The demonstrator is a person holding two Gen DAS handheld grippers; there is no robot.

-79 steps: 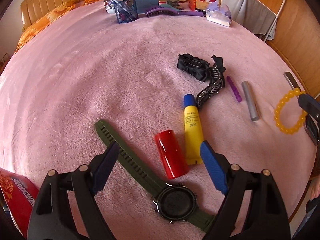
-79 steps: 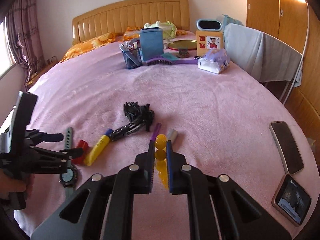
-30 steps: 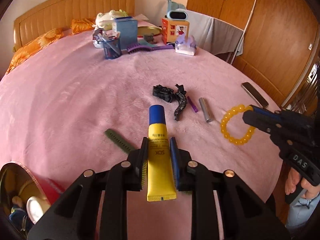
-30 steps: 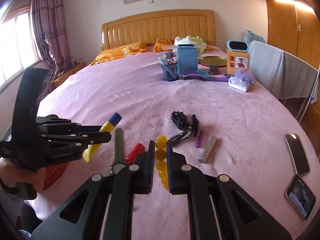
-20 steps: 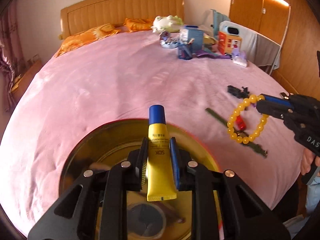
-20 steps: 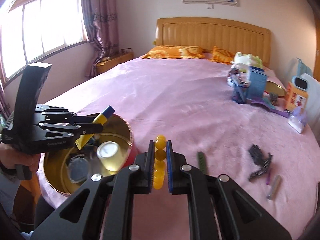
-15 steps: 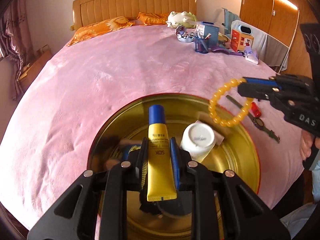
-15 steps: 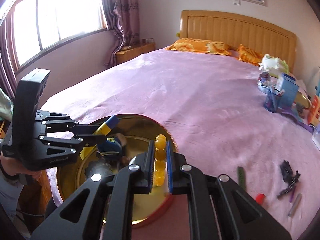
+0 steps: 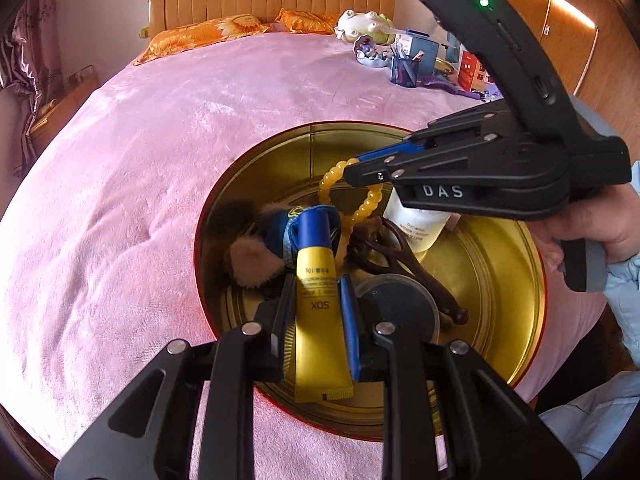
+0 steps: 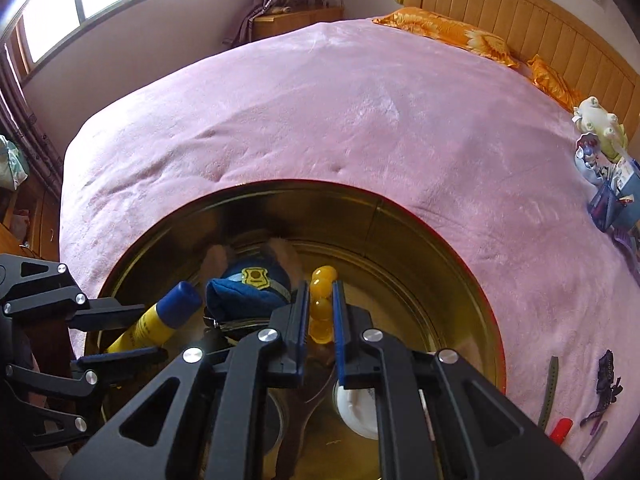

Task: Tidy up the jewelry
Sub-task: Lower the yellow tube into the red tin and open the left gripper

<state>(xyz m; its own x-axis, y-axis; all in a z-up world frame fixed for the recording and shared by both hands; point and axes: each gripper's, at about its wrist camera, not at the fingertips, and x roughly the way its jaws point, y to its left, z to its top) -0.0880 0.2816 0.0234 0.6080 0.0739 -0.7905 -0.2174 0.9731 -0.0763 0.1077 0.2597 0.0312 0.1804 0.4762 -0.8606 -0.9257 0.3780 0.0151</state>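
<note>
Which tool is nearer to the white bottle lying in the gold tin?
Right. The right tool, gripping the yellow bead bracelet, hangs directly over the white bottle; the left tool, clamping the yellow tube, sits further off beside it.

Black plastic claw (image 9: 316,312) frames, blue pads, silver screws, white "DAS" lettering, pale-blue sleeve (image 9: 624,280).

left wrist view: close, looks steeply down over own jaws into gold tin (image 9: 532,288) on bed (image 9: 120,168), headboard beyond. right wrist view: same tin (image 10: 472,280) close, window beyond. both share tin.
</note>
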